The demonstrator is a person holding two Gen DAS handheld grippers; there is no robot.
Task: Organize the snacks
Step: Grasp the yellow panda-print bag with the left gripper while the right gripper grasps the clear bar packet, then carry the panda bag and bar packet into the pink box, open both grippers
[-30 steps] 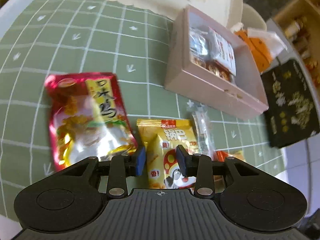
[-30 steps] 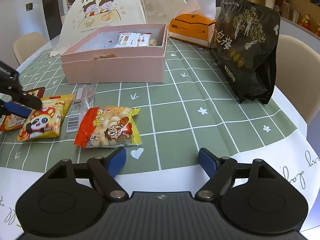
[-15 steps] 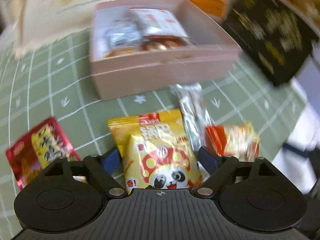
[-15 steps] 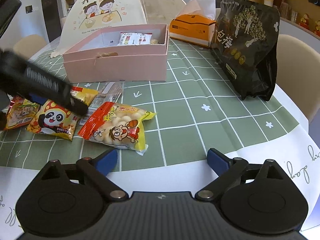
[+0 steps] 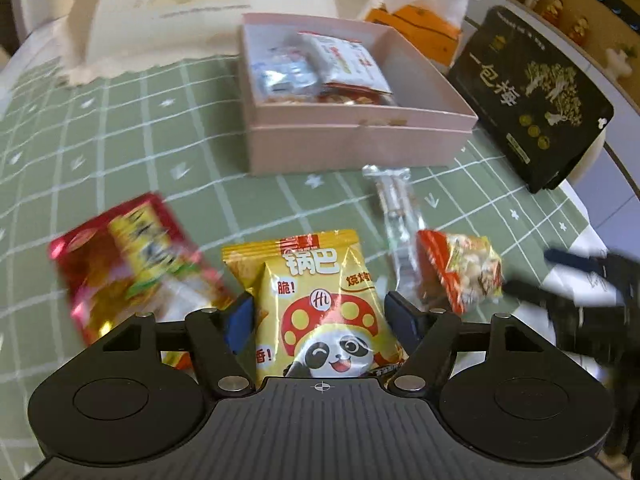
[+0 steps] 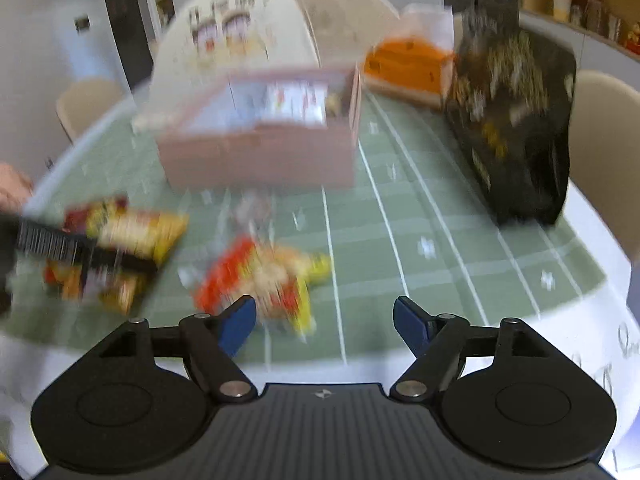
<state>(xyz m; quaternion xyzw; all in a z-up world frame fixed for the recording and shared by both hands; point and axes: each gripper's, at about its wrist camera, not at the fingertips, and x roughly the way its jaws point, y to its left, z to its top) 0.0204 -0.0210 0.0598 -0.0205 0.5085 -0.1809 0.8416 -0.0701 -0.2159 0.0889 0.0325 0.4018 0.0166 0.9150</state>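
My left gripper (image 5: 320, 316) is open, its blue fingers on either side of a yellow panda snack packet (image 5: 320, 300) lying on the green mat. A red packet (image 5: 132, 264) lies to its left, a clear wrapped bar (image 5: 396, 208) and an orange-red snack bag (image 5: 460, 272) to its right. The pink box (image 5: 352, 136) behind holds several snacks. My right gripper (image 6: 324, 320) is open and empty, low over the mat just right of the orange-red bag (image 6: 264, 276). The right wrist view is blurred.
A black pouch (image 5: 532, 96) stands at the right. An orange tissue box (image 5: 416, 28) and a white mesh food cover (image 5: 208, 12) stand behind the pink box. The white table edge (image 6: 592, 320) runs close on the right, with a beige chair (image 6: 604, 148) beyond.
My left gripper opened wide and came to straddle the panda packet. My right gripper moved forward and left toward the orange-red bag, still open.
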